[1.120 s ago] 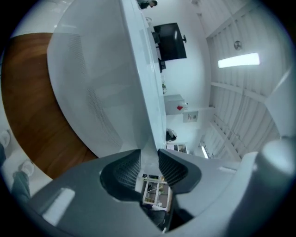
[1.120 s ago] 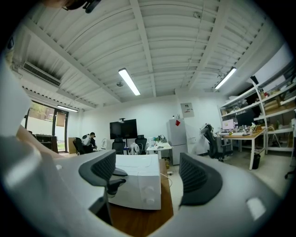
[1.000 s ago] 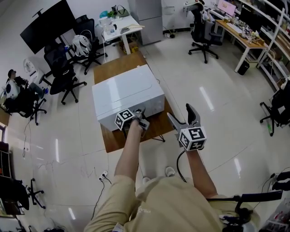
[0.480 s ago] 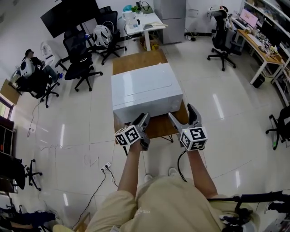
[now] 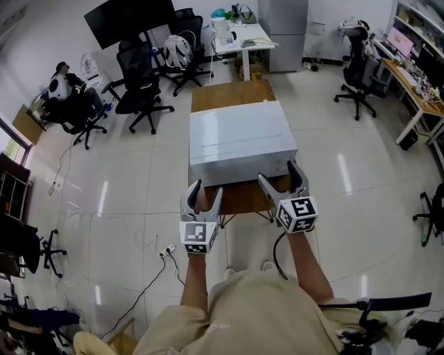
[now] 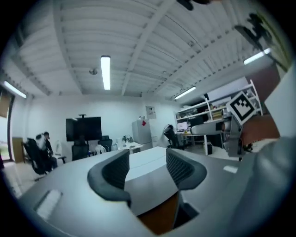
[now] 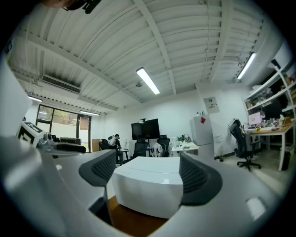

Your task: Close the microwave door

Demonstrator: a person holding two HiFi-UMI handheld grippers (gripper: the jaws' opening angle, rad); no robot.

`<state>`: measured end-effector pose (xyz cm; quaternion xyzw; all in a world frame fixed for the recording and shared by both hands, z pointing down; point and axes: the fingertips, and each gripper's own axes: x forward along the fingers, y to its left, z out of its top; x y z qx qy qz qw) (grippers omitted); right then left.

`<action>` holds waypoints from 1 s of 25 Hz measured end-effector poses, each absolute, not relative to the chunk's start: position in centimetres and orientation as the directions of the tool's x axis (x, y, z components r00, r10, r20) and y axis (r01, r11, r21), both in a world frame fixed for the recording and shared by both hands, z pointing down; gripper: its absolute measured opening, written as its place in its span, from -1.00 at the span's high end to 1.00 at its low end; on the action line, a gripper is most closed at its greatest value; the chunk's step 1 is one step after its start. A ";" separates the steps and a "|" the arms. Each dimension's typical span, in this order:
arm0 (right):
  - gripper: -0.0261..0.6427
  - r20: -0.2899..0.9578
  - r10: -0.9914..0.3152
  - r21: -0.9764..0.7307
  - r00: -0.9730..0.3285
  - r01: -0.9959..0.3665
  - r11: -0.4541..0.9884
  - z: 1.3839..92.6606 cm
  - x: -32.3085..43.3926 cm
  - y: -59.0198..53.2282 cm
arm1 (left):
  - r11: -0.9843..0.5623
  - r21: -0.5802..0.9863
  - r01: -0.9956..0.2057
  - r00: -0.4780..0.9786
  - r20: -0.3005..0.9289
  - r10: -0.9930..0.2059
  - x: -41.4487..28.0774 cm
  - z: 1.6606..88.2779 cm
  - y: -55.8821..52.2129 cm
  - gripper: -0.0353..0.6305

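Note:
The white microwave [image 5: 243, 135] stands on a wooden table [image 5: 232, 95], and its front face looks flush and shut. My left gripper [image 5: 203, 191] hovers off the table's near left corner, clear of the microwave. Its jaws are opening and nothing is between them. My right gripper [image 5: 277, 173] hangs over the table's near edge with its jaws wide apart and empty. The left gripper view shows the microwave [image 6: 148, 180] past the left gripper [image 6: 147, 155]. The right gripper view frames the microwave [image 7: 148, 194] beyond the right gripper [image 7: 148, 169].
Black office chairs [image 5: 142, 90] and a big monitor [image 5: 128, 21] stand at the back left, where a person [image 5: 59, 87] sits. A white desk [image 5: 243, 38] is behind the table, and more desks line the right wall. A cable and power strip [image 5: 166, 251] lie on the floor.
My left gripper came away from the microwave's front, drew back toward me, rolled over, and its jaws went from shut to apart. The right gripper sank slightly.

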<state>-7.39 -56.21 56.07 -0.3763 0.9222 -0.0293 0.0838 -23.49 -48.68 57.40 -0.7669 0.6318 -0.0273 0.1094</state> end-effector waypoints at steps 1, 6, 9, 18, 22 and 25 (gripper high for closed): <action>-0.33 -0.134 -0.695 -0.116 -0.707 -0.685 0.719 56.2 -7.7 -56.1 | -0.151 -0.241 -0.959 0.181 -0.106 -0.978 -23.5 57.2 -48.4 0.19; -0.33 -0.148 -0.680 -0.103 -0.719 -0.672 0.733 56.4 -9.0 -54.7 | -0.130 -0.264 -0.956 0.165 -0.117 -0.979 -23.4 57.8 -47.3 0.04; -0.33 -0.153 -0.677 -0.101 -0.720 -0.670 0.736 56.1 -9.5 -54.4 | -0.123 -0.257 -0.959 0.158 -0.119 -0.980 -24.0 57.7 -47.2 0.03; -0.33 -0.146 -0.698 -0.096 -0.701 -0.692 0.716 55.2 -10.2 -52.6 | -0.121 -0.243 -0.963 0.155 -0.129 -0.979 -25.9 56.3 -45.6 0.04; -0.33 -0.139 -0.711 -0.092 -0.690 -0.706 0.703 55.1 -11.2 -50.9 | -0.137 -0.244 -0.960 0.173 -0.132 -0.976 -27.0 55.9 -44.2 0.04; -0.33 -0.128 -0.722 -0.082 -0.680 -0.718 0.691 55.2 -12.3 -49.5 | -0.153 -0.248 -0.957 0.190 -0.134 -0.973 -27.9 55.5 -43.2 0.04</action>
